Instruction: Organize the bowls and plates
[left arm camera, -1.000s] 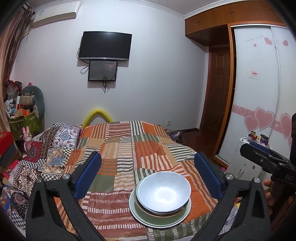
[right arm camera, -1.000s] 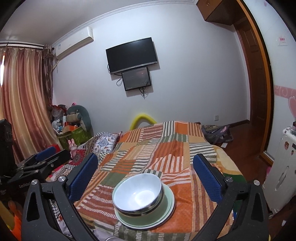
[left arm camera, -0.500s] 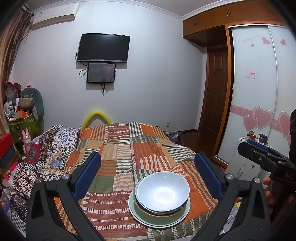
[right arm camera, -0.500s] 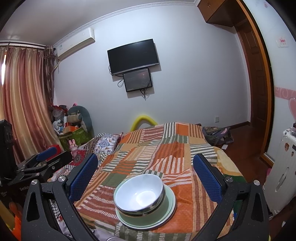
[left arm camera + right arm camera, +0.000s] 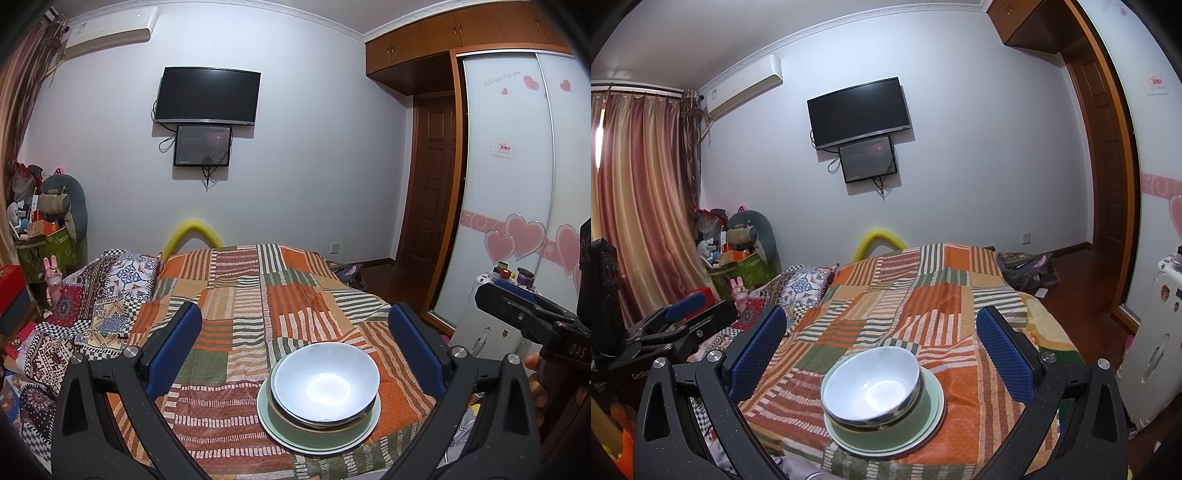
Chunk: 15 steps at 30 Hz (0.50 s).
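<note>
Across the last second little is being changed: the bowl (image 5: 325, 380) is being kept nested on the plate (image 5: 317, 435) at lower centre of both views, on the quilt (image 5: 258, 295), with only a slight drift in framing. The left gripper (image 5: 295, 350) and right gripper (image 5: 881, 349) are being held spread wide, with nothing pinched, above the stack. The stacking is being judged as finished, or nearly so.
</note>
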Available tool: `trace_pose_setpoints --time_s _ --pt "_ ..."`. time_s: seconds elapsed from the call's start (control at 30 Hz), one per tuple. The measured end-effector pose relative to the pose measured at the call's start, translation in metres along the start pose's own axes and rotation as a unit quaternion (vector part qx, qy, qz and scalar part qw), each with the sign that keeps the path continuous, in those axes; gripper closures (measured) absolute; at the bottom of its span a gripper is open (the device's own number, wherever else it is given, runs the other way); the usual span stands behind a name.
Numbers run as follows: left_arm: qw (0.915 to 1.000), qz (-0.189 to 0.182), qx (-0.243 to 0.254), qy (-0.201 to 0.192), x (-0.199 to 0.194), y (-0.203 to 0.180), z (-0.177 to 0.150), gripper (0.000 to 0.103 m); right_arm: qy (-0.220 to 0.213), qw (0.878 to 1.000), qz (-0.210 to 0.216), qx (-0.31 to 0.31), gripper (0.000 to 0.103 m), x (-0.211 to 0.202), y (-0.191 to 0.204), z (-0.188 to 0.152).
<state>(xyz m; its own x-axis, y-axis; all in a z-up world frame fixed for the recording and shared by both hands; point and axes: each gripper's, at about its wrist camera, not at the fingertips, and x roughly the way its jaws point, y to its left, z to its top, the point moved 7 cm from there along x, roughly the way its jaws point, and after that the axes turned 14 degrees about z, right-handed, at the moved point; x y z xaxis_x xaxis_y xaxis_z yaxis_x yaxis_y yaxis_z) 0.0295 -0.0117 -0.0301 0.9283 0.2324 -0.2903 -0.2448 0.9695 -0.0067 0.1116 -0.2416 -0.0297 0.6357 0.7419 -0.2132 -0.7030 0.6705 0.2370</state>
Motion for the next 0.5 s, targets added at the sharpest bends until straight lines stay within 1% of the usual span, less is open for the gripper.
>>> trace_pose_setpoints --time_s 0.37,0.5 --pt "1.0 -0.002 -0.002 -0.007 -0.0009 -0.0014 0.0027 0.0 -0.001 1.0 0.002 -0.002 0.0 -0.0005 0.0027 0.0026" --pt "0.9999 -0.01 0.002 -0.005 -0.001 -0.0035 0.0025 0.0 -0.001 1.0 0.003 -0.003 0.0 -0.0004 0.0019 0.0025"
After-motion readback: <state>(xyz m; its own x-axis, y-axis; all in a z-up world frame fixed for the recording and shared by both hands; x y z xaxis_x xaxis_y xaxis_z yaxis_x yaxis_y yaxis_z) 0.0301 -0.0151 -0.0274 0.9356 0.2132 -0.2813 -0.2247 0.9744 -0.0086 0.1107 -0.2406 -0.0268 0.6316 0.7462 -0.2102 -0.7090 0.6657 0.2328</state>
